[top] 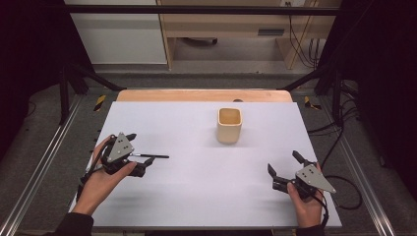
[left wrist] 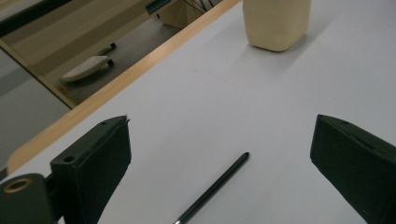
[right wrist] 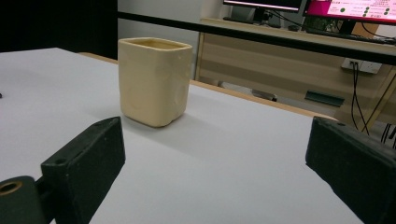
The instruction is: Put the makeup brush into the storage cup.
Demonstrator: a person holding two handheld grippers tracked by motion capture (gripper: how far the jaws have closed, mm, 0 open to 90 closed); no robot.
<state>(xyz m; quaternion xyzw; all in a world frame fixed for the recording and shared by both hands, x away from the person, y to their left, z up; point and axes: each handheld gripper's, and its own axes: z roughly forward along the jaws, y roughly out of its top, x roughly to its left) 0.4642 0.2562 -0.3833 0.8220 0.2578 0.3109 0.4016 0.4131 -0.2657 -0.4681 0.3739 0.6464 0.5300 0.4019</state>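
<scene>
Left claw (top: pixel 139 153), jaws wide, holds nothing; slim black pen (left wrist: pixel 212 189) lies flat on white bench (top: pixel 196 196) between them. Right claw (top: pixel 284 169), jaws wide, empty, at 4 o'clock. Cream square-sided ceramic cup (top: pixel 229 125) upright at 12 o'clock, well apart from both.

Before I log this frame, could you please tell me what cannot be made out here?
- Thin black pen: rear end cut off by the left gripper view's bottom edge.
- Cream square-sided cup: top cut off there; its inside bottom is hidden by its walls in the right gripper view.
</scene>
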